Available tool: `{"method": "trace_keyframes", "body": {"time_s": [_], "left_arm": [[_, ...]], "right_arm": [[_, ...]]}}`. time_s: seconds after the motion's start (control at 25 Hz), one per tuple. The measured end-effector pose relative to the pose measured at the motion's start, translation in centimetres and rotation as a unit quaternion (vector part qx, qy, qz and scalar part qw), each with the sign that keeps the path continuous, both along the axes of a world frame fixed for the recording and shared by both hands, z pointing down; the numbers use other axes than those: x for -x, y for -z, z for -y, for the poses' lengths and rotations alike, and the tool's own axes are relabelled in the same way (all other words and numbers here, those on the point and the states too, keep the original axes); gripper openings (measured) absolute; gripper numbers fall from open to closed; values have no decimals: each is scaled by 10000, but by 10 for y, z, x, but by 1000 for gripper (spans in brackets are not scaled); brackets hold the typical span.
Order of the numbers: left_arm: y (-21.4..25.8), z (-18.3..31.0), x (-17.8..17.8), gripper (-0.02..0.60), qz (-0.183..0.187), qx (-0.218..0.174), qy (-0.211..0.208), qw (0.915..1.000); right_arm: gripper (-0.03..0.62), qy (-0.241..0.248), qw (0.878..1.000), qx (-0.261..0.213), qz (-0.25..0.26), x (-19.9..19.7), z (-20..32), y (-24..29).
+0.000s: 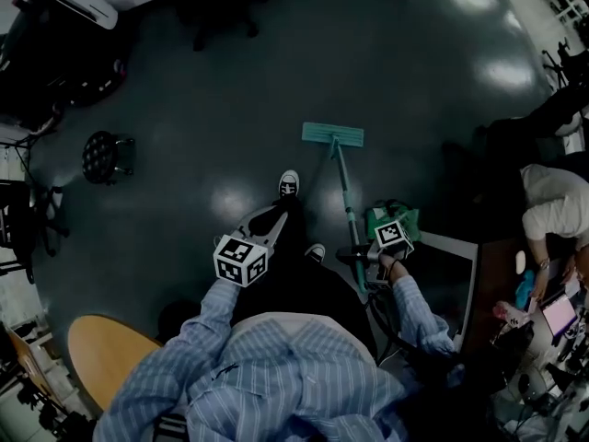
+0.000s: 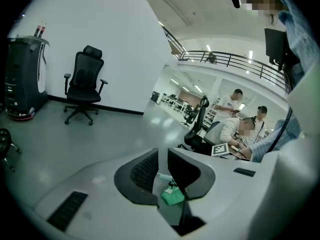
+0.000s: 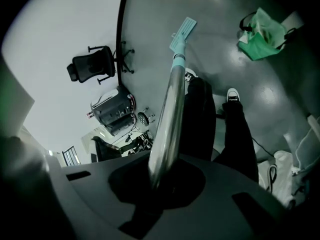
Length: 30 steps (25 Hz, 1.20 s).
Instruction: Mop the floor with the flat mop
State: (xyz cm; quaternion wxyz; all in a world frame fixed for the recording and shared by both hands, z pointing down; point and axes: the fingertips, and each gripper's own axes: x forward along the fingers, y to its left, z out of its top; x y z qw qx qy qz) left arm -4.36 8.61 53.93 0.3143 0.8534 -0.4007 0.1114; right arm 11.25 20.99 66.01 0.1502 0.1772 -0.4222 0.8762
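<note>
Currently the right gripper [image 1: 357,256] clamps the mop handle [image 1: 344,187], with the mop head [image 1: 332,134] straight ahead. The left gripper [image 1: 269,227], narrowly parted, holds nothing.

Mop [image 1: 333,134] head lies flat on the floor [image 1: 230,81] toward 12 o'clock, its pole slanting back to the right hand-held gripper [image 1: 357,254] at 4 o'clock. The left hand-held gripper [image 1: 272,221] hangs at 7 o'clock, just below a shoe [image 1: 289,185]; a stool [image 1: 106,155] stands at 9 o'clock

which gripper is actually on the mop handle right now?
The right gripper: its jaws are clamped on the mop handle. The left gripper grips nothing, and its jaws stand slightly apart.
</note>
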Motion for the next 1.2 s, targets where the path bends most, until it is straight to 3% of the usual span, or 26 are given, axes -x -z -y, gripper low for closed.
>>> {"method": "trace_keyframes", "body": {"time_s": [0.2,0.44,0.6,0.88,1.2], "left_arm": [[-1,-44,-7,61,32,-263,-15,9996],[13,-79,-20,61,9,-455,-19,9990],[21,-95,-17,61,214,-689,-138,9973],[31,-96,-6,61,207,-742,16,9970],[34,-97,-18,61,341,-748,-219,9964]], "right_arm": [[31,183,9998,66,55,-20,-79,-1],[31,401,9989,170,148,-43,-131,22],[31,556,9981,231,128,-48,-161,31],[32,458,9984,229,228,-42,-171,41],[32,237,9985,115,474,-30,-159,45]]}}
